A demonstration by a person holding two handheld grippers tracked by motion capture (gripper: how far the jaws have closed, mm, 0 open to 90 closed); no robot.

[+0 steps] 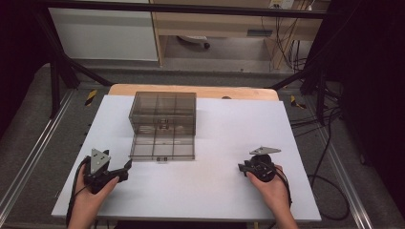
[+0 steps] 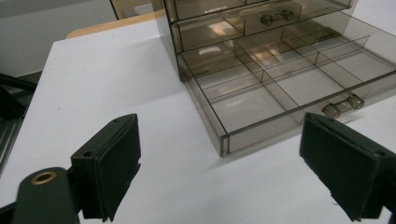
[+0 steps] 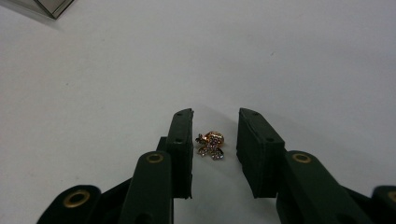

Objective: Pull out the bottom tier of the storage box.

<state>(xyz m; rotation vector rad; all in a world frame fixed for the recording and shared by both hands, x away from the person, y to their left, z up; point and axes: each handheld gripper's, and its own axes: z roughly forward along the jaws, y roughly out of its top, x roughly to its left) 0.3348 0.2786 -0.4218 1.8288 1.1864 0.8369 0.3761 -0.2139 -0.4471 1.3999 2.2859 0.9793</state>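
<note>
A small gold, stone-set trinket lies on the white table top, between the two pads of my right gripper. The jaws stand narrowly apart around it. The left pad is close beside it, and a gap shows on the right, so nothing presses on it. In the high view the right gripper rests low at the table's right, pointing left. A smoky clear drawer box stands at the back middle with its bottom drawer pulled out, showing bare compartments. My left gripper is open wide and holds nothing, just short of the drawer's front corner.
The white board lies on a wooden table whose edge shows behind the box. Black frame bars and cables flank the table. The drawer's clear handle sticks out at its front.
</note>
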